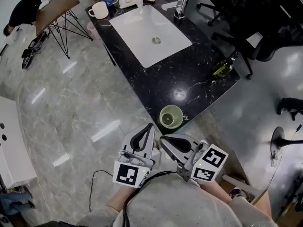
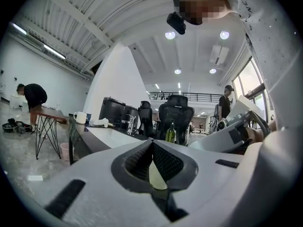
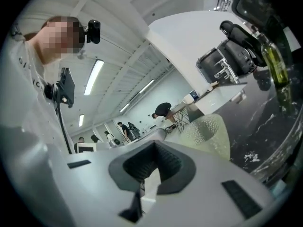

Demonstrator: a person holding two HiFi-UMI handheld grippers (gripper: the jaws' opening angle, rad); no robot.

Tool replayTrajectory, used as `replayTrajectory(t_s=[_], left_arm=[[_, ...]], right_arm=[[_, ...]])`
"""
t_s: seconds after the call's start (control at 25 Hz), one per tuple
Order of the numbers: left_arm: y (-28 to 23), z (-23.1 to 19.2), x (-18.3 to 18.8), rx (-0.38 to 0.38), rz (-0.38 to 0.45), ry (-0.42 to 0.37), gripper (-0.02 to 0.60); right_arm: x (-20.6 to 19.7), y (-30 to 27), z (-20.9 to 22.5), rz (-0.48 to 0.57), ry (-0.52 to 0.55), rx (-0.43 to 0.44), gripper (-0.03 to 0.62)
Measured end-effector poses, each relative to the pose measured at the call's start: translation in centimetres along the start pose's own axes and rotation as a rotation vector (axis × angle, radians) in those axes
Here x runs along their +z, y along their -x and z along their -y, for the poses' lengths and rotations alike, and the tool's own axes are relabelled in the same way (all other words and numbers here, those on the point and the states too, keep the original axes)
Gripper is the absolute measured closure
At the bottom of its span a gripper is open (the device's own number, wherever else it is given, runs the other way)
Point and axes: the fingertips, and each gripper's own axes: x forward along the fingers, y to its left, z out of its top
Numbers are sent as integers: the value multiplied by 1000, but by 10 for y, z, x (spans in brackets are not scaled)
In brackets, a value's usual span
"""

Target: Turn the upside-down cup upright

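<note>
Pale green dimpled round cup (image 1: 171, 116), upright at black marble counter's (image 1: 189, 74) near edge, twelve o'clock of left gripper (image 1: 150, 126) and right gripper (image 1: 162, 138), both closed tight, empty.

Bright ceiling lights (image 2: 170, 34) glare off the floor (image 1: 71, 108) — edges fisheye-warped.

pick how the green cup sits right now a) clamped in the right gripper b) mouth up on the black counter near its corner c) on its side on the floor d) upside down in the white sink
b, the head view looks down into the open mouth of the green cup, which stands on the black counter close to its near corner.
</note>
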Motion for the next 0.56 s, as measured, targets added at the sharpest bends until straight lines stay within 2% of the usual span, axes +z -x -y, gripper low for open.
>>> replayTrajectory(t_s=[0.2, 0.36, 0.56], left_arm=[[-2, 2, 1, 0, -8, 20, 574], [-2, 4, -3, 1, -5, 5, 574], [0, 7, -3, 3, -7, 5, 574]], right_arm=[[4, -5, -1, -12, 70, -13, 588], [3, -6, 2, -27, 130, -55, 588], [1, -7, -4, -35, 174, -63, 588]])
